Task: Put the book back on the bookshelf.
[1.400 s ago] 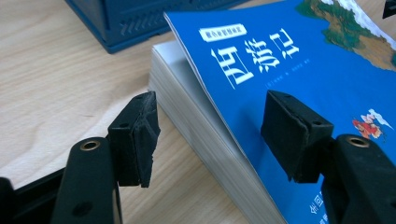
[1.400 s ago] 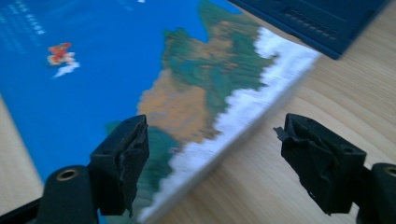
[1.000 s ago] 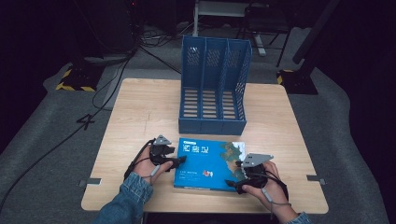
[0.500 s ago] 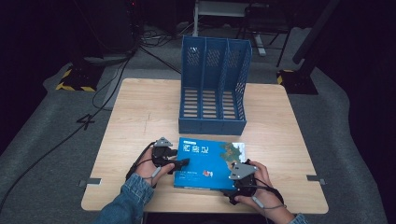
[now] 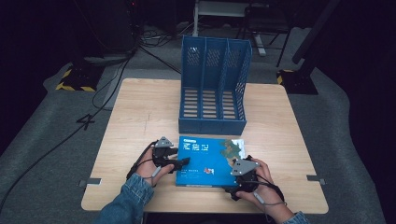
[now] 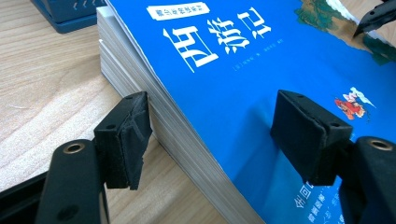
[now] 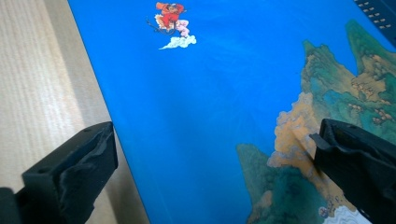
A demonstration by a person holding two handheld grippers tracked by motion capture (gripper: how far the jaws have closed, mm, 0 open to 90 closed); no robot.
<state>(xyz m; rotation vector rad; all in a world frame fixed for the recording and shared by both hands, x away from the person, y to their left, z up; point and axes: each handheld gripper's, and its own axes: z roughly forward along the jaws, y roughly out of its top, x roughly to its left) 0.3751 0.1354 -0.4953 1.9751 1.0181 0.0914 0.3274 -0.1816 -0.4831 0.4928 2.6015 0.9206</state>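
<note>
Blue paperback book [image 5: 205, 164], flat and cover-up on the near part of the wooden table [image 5: 140, 116], taken at both short ends. Straddled at its left edge by the left gripper [image 5: 183, 162]: jaws partly apart, one pad [image 6: 126, 135] low beside the stacked page edges, contact there too close to call, the other pad [image 6: 308, 133] hovering over the cover below the white title characters. Not clamped on anything. At the opposite end, covered by the right gripper [image 5: 239, 161], jaws just opened to their widest; one down over bare wood beside the book's edge, the other above the painted mountain scene, the cover between them untouched by either pad. Nothing held there either. Small red figure on a cloud [image 7: 170, 21] printed farther up the cover. Left hand [image 5: 149, 169] wrapped round its tool, denim sleeve [image 5: 126, 200] entering from the bottom edge; right hand [image 5: 262, 179] likewise on its own, cable trailing back. Beyond the book, just behind its far edge, stood a blue three-slot file rack [image 5: 212, 84], upright. Dark floor and cables around the table.
</note>
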